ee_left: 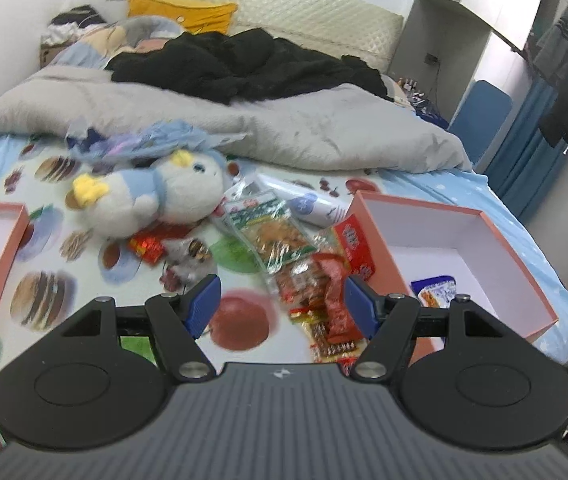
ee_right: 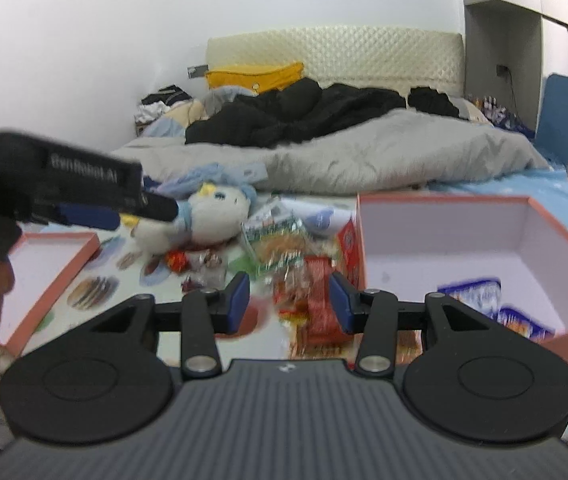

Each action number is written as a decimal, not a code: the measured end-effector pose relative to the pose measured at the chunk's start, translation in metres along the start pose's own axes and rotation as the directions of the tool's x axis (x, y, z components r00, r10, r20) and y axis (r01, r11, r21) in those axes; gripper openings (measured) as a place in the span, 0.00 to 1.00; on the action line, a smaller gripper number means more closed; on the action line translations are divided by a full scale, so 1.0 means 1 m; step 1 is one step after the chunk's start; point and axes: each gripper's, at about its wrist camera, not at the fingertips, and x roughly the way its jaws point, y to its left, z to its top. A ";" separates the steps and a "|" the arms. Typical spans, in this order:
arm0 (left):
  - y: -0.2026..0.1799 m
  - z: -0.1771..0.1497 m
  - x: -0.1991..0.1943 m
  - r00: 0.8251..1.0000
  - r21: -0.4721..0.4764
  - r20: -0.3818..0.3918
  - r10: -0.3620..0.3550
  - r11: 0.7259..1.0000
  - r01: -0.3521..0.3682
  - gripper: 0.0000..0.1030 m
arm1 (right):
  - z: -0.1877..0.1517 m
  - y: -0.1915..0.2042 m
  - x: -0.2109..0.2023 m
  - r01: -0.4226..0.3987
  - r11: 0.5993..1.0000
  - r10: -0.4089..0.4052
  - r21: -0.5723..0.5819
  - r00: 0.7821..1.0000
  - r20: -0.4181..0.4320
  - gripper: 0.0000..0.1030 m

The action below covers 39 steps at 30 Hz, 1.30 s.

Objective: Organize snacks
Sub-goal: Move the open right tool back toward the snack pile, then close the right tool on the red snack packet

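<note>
A pile of snack packets (ee_left: 284, 240) lies on the patterned bed sheet, with red packets (ee_left: 336, 300) nearest me; the pile also shows in the right wrist view (ee_right: 284, 244). A pink box (ee_left: 532, 280) stands to the right and holds blue-and-white packets (ee_left: 436, 290), also visible in the right wrist view (ee_right: 480, 300). My left gripper (ee_left: 280, 304) is open and empty above the sheet near the red packets. My right gripper (ee_right: 290, 300) is open and empty over the red packets (ee_right: 316, 300). The left gripper also shows at the left of the right wrist view (ee_right: 96, 216).
A second pink box (ee_left: 4, 256) sits at the left, also in the right wrist view (ee_right: 64, 268). A blue and white plush toy (ee_left: 152, 196) lies behind the snacks. A grey duvet (ee_left: 284, 132) and black clothes (ee_left: 244, 64) cover the far bed.
</note>
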 end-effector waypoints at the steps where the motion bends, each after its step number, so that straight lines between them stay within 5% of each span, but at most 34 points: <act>1: 0.001 -0.005 -0.001 1.000 0.003 -0.006 0.002 1.000 -0.002 0.71 | -0.009 0.003 -0.001 0.003 1.000 -0.003 0.001 1.000 -0.010 0.45; 7: 0.022 -0.035 0.000 0.999 -0.046 -0.045 0.016 0.999 -0.018 0.71 | -0.039 0.015 -0.002 -0.033 0.998 0.029 -0.046 0.996 -0.080 0.45; 16: 0.057 -0.058 0.026 0.992 -0.106 -0.120 0.031 0.993 -0.044 0.71 | -0.046 0.014 0.024 0.030 0.999 -0.033 -0.018 0.987 -0.155 0.45; 32: 0.103 -0.039 0.112 0.975 -0.134 -0.216 0.052 0.988 -0.082 0.71 | -0.049 0.032 0.093 0.078 0.994 -0.096 -0.081 0.964 -0.250 0.45; 39: 0.112 -0.016 0.160 0.975 -0.126 -0.219 0.050 0.989 -0.079 0.71 | -0.038 0.044 0.135 0.187 0.970 -0.219 -0.157 0.950 -0.223 0.44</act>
